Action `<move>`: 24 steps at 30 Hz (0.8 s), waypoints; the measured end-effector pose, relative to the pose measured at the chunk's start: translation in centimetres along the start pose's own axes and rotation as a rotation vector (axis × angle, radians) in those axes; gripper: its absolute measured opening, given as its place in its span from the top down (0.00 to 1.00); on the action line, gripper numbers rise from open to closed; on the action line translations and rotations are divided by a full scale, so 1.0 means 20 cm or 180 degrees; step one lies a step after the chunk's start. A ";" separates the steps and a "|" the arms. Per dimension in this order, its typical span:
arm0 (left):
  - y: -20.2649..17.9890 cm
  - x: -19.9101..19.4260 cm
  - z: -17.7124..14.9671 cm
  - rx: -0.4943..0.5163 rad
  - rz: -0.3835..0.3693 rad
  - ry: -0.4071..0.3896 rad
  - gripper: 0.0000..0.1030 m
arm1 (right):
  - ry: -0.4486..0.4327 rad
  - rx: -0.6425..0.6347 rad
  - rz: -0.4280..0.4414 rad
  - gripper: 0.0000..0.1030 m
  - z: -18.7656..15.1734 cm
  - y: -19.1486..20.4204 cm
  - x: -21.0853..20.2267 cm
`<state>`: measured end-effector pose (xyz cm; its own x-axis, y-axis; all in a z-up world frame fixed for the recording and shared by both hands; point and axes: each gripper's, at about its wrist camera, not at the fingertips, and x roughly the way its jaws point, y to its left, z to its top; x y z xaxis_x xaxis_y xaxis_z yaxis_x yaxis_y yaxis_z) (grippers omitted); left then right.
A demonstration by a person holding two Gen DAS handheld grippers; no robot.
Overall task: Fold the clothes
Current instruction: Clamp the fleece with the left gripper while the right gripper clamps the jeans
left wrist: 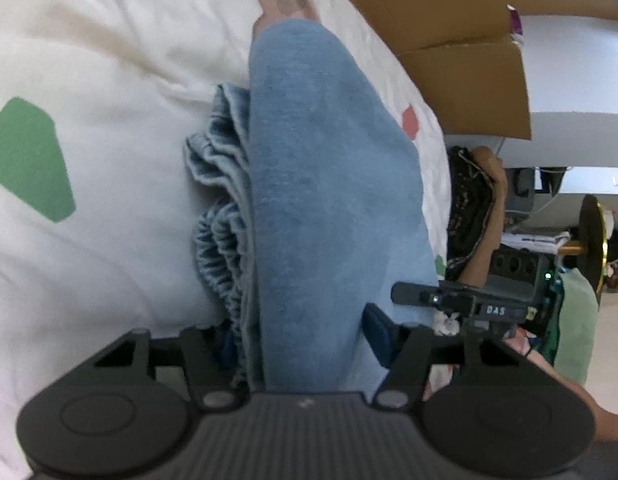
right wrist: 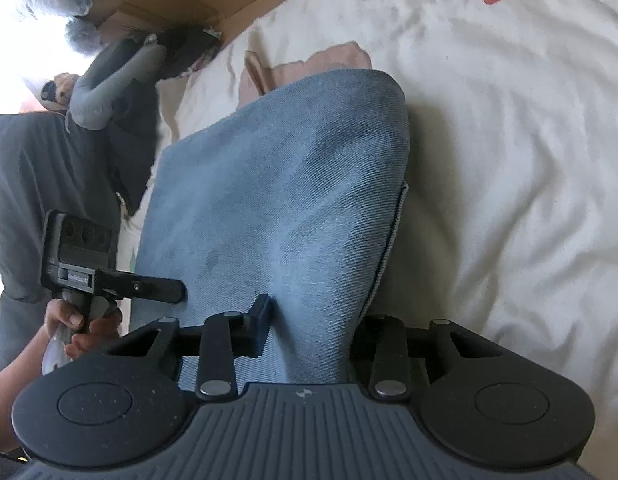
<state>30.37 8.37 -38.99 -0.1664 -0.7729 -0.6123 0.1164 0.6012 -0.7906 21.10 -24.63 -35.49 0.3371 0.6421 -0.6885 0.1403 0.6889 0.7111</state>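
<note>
Clamped between both black two-finger tongs: faded blue denim garment (left wrist: pixel 329 184), left gripper (left wrist: pixel 305 344) pinching near the gathered elastic waistband (left wrist: pixel 221 240), right gripper (right wrist: pixel 313 332) gripping the opposite edge. Draped forward onto white patterned bedsheet (right wrist: pixel 509 160). Risk: bunched layers slipping free, spoiling the fold.
</note>
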 end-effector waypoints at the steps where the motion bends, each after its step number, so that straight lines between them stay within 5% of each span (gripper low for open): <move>1: 0.01 0.00 0.00 0.0000 0.0006 -0.0012 0.40 | -0.0008 0.0027 0.0026 0.66 0.00 -0.01 -0.01; 13: 0.02 0.06 -0.02 0.0064 0.0079 -0.0013 0.34 | 0.0029 0.0100 0.0091 0.59 -0.04 -0.05 0.05; 24: -0.07 0.00 -0.06 0.0069 0.0139 -0.0216 0.42 | -0.0087 -0.0167 0.0011 0.73 -0.05 0.09 -0.04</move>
<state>29.01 7.84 -37.88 -0.0940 -0.7585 -0.6449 0.1435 0.6307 -0.7627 20.17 -23.61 -33.69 0.3629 0.6355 -0.6815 0.0903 0.7039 0.7045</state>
